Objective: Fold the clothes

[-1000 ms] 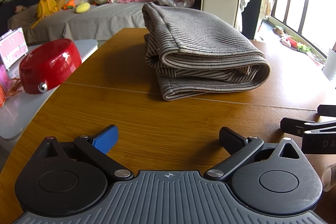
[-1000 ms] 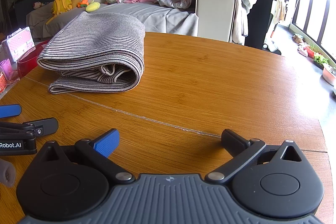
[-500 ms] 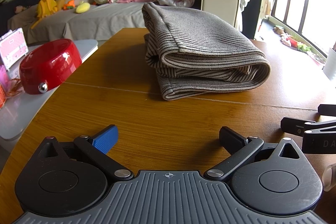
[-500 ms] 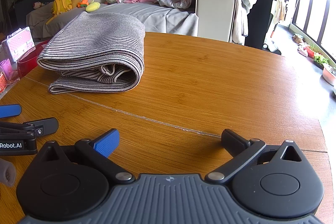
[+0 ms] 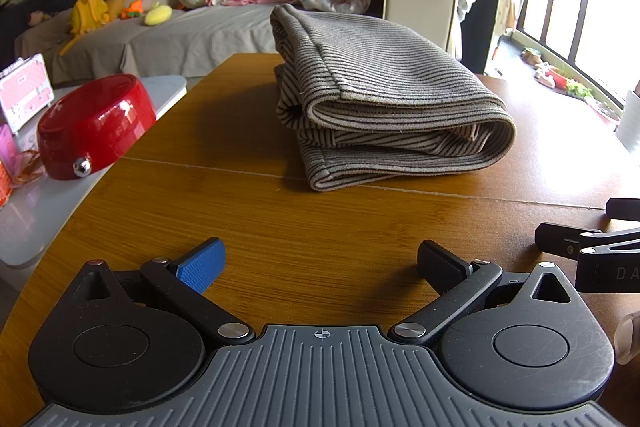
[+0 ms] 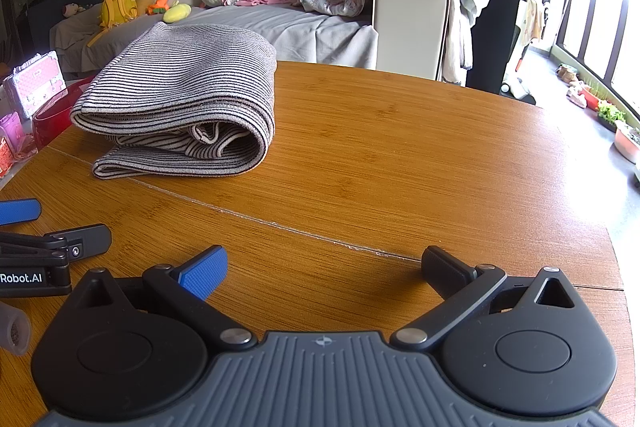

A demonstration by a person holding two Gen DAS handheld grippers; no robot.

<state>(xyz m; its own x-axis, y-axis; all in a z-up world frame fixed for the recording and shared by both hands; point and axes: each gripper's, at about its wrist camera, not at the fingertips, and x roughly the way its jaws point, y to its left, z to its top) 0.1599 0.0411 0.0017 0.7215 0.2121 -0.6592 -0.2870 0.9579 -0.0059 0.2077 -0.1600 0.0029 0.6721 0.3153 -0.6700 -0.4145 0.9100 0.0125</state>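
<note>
A grey striped garment (image 5: 384,99) lies folded in a thick bundle on the round wooden table (image 5: 248,211), with its rolled fold toward the right. In the right wrist view the same garment (image 6: 188,99) sits at the far left of the table (image 6: 400,163). My left gripper (image 5: 320,263) rests low near the table's front edge, well short of the garment, open and holding nothing. My right gripper (image 6: 324,267) is open too, with bare wood between its fingers. Each gripper shows in the other's view: the right gripper (image 5: 588,239) at the edge, the left gripper (image 6: 44,227) likewise.
A red bowl-shaped box (image 5: 92,127) and a pink case (image 5: 24,91) stand on a white side table (image 5: 36,219) to the left. Behind the table is a sofa (image 5: 192,35) with plush toys and loose clothes. A window (image 6: 600,19) is at the right.
</note>
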